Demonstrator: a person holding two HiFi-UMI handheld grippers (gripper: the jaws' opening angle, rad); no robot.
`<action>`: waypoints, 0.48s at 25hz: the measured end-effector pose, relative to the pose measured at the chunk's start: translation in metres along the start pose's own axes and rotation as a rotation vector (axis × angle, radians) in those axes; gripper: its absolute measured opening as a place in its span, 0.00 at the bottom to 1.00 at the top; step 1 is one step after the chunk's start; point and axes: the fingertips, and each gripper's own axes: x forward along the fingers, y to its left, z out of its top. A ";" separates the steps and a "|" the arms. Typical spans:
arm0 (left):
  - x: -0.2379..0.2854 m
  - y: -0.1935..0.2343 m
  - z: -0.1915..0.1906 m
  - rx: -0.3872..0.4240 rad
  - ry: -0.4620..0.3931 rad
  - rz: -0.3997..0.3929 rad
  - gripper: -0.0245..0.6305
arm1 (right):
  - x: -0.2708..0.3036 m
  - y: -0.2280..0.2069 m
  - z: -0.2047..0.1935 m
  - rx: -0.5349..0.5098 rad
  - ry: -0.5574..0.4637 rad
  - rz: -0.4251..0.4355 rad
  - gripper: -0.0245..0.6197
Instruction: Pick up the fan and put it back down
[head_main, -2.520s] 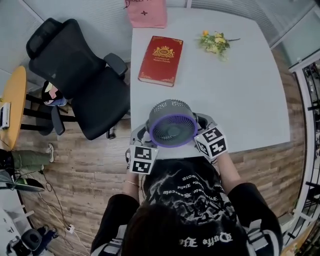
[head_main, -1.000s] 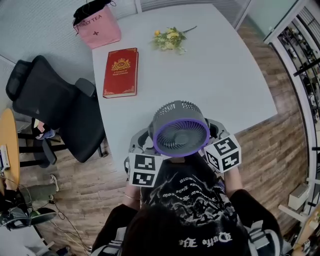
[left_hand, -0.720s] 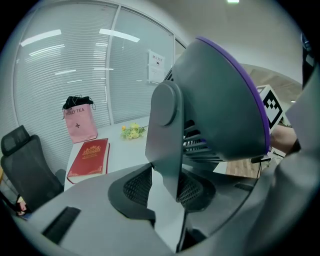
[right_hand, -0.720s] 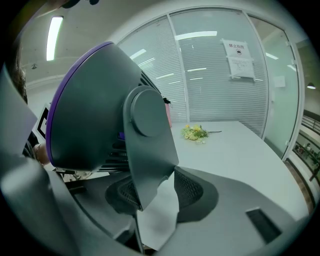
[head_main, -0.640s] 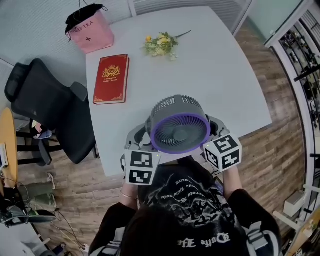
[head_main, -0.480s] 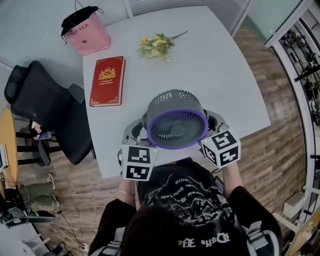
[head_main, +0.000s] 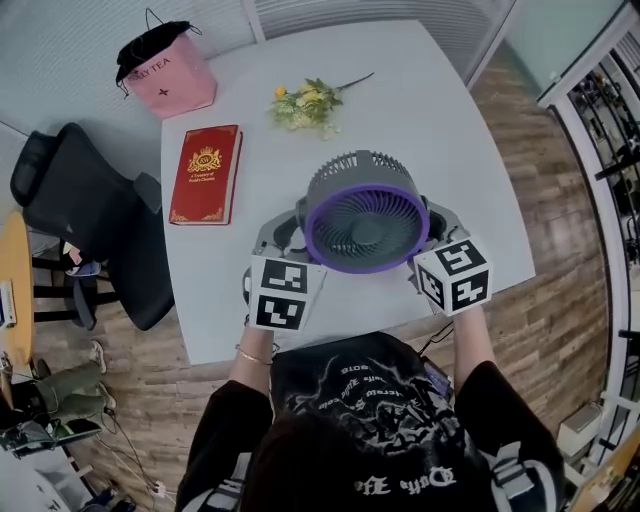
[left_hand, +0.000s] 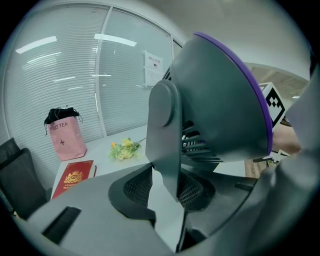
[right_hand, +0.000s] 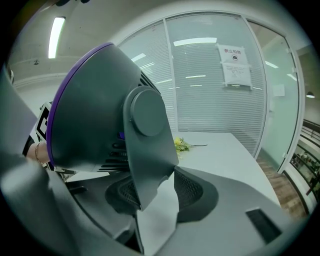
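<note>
A grey fan (head_main: 365, 215) with a purple front ring hangs above the near part of the white table (head_main: 450, 120), face tilted up toward me. My left gripper (head_main: 285, 238) is shut on the fan's left support arm and my right gripper (head_main: 432, 228) is shut on its right support arm. The left gripper view shows that grey arm of the fan (left_hand: 165, 135) pinched between the mesh pads of my left gripper (left_hand: 167, 192). On the other side, the right gripper view has the fan (right_hand: 147, 150) clamped the same way by my right gripper (right_hand: 155, 192). The fan's base is hidden.
A red book (head_main: 205, 173) lies at the table's left. Yellow flowers (head_main: 305, 100) lie at the far middle. A pink bag (head_main: 165, 70) stands at the far left corner. A black office chair (head_main: 80, 220) is left of the table. Glass walls close the far side.
Both grippers have carried the fan away from me, from the table's near edge to over the tabletop, rising slightly. Both grips on the fan are unchanged.
</note>
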 end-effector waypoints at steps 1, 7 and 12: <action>0.009 0.000 0.003 -0.001 0.002 -0.003 0.23 | 0.004 -0.009 0.000 0.004 0.001 0.000 0.28; 0.069 0.003 0.011 -0.011 0.041 -0.015 0.23 | 0.039 -0.058 -0.006 0.026 0.036 0.003 0.28; 0.118 0.002 0.016 0.015 0.056 -0.016 0.23 | 0.064 -0.098 -0.017 0.033 0.061 0.001 0.28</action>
